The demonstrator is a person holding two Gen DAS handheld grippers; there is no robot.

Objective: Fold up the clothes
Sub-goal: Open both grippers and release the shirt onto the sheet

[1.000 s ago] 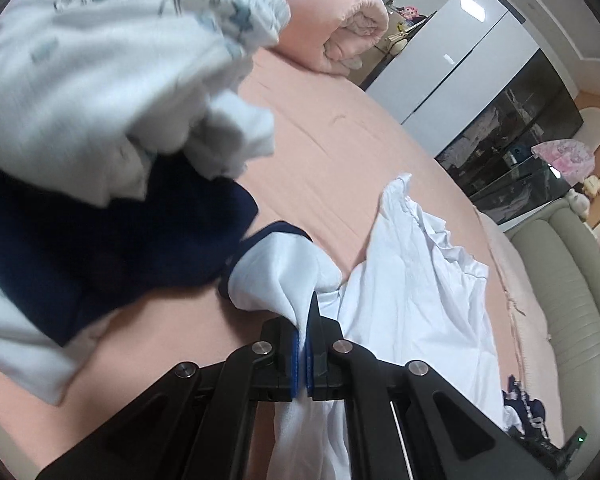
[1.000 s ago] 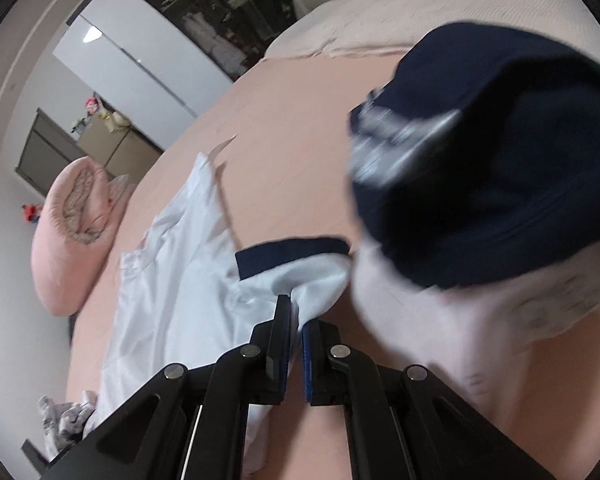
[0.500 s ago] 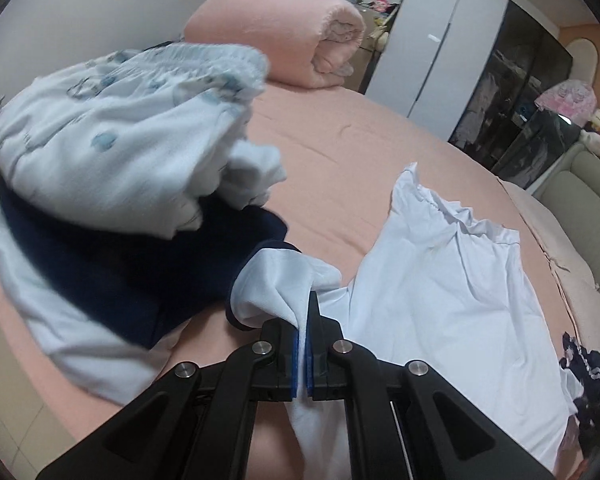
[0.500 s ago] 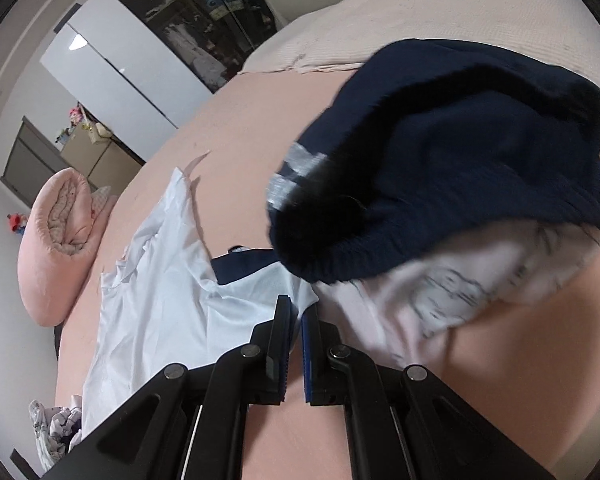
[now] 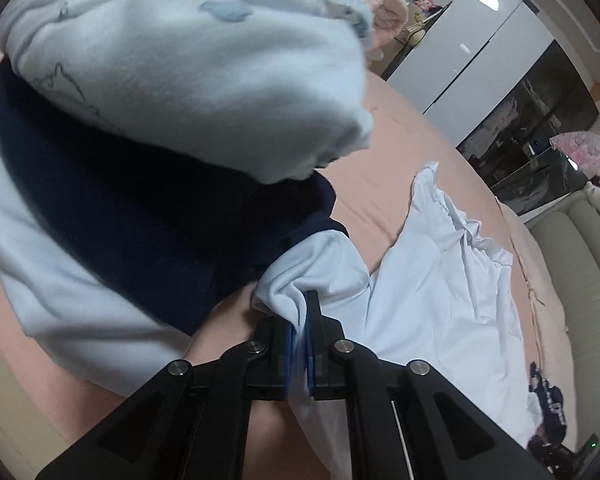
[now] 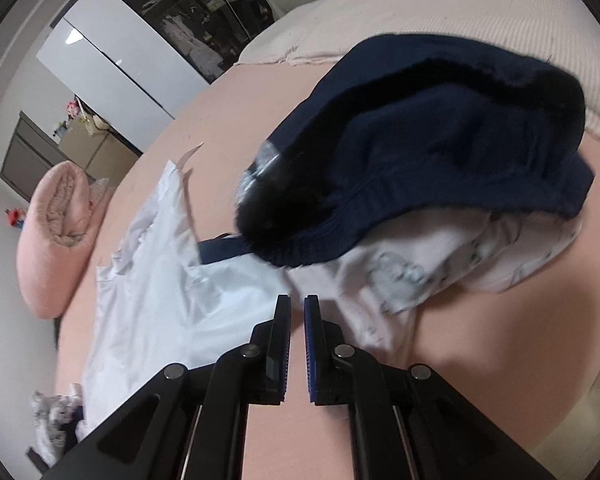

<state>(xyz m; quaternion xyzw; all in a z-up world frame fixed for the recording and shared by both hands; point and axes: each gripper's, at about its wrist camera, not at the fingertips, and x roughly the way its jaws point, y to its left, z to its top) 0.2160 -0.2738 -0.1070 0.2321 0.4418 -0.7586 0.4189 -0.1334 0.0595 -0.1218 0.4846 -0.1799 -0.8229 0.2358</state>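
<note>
Left wrist view: the left gripper (image 5: 299, 334) is clenched on a bunched fold of the white shirt (image 5: 432, 292), cloth pinched between its blue pads. The shirt lies spread on the pink bed (image 5: 384, 160), its long axis running away from the gripper toward the upper right, its far crumpled edge pointing at the white wardrobe (image 5: 472, 44). A navy-trimmed sleeve end sits just above the pinch. To the left a pile of clothes (image 5: 180, 92) rises, pale printed fabric on top of a navy garment, touching the shirt at the sleeve.

Right wrist view: the right gripper (image 6: 297, 344) has just parted its jaws a little; a narrow gap shows between the pads, and nothing is in it. Its tips hover over the near edge of the white shirt, which stretches from the gripper toward the upper left, toward a rolled pink blanket (image 6: 56, 236). The navy garment (image 6: 440, 152) lies right of centre, blurred, over printed white cloth.
</note>
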